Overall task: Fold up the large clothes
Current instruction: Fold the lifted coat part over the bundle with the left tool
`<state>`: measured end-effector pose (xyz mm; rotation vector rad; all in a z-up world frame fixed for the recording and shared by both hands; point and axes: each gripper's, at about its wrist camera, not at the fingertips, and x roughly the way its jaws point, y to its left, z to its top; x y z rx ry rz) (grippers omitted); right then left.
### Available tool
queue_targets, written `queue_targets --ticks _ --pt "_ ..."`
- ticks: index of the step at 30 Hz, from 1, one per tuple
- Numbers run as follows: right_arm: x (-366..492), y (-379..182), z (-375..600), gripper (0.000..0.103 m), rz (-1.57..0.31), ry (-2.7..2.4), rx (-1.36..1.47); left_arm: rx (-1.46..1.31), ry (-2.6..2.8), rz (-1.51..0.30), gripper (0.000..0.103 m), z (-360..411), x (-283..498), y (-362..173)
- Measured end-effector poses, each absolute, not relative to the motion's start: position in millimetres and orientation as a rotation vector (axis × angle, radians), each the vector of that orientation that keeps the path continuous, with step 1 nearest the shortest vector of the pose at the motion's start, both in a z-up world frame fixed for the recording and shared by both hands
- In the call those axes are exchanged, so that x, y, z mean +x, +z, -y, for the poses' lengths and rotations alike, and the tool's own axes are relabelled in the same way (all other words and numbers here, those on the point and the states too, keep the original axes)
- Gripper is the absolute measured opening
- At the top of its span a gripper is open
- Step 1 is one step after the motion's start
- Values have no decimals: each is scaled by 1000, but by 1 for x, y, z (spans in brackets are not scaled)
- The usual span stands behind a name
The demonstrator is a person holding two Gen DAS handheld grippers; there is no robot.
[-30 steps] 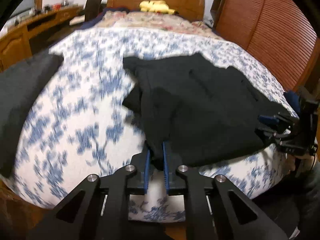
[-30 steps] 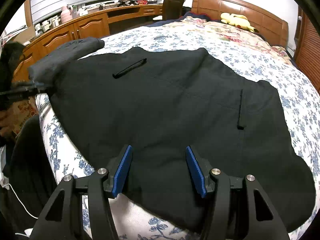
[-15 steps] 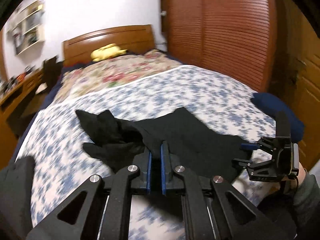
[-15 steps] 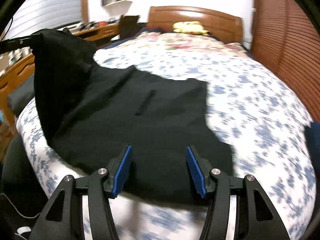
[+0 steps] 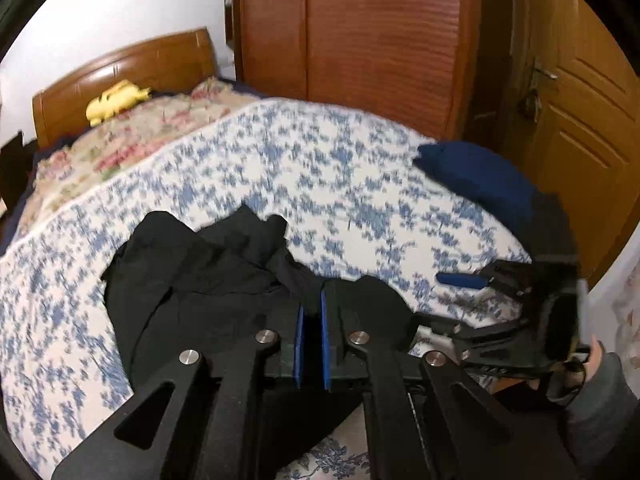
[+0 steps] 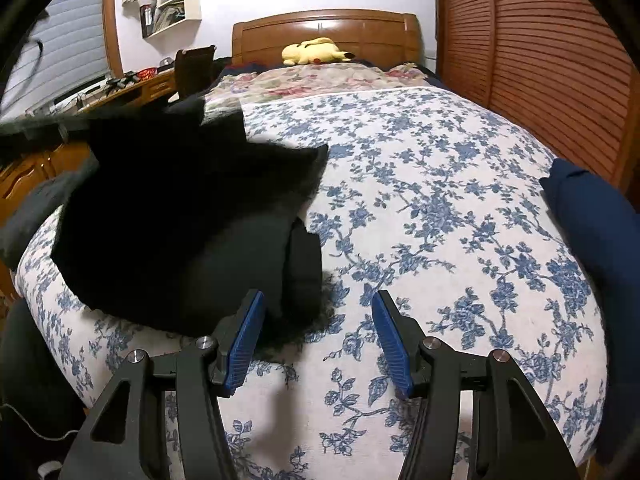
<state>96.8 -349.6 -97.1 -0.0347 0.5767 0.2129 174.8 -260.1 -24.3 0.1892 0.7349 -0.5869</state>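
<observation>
Now your left gripper (image 5: 311, 326), clamped on the black fabric garment (image 5: 208, 276), has swept its edge across the floral-print bed (image 5: 360, 184), bunching the fold, while your right gripper (image 6: 318, 340) gapes empty

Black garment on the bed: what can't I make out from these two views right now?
- Black garment, left wrist view: near edge hidden behind left gripper, which pinches it.
- Right wrist view: garment's upper part smeared by motion blur; folds unreadable.
- Right gripper, left wrist view: blurred.
- Navy cloth: cut by frame edge.
</observation>
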Motion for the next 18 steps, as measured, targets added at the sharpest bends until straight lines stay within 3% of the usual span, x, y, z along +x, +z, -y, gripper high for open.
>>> queue_targets --ticks 3,8,11,18 --pt "96 -89 345 58 -556 220 -31 180 -580 -761 9 258 175 -28" --pt "103 -74 337 58 -523 244 -25 183 -576 -714 30 239 162 -13" --pt "105 -58 332 58 -478 264 -7 168 -551 -692 36 222 156 -7" --pt "112 -34 301 58 -409 361 8 151 -468 -708 39 170 156 -19"
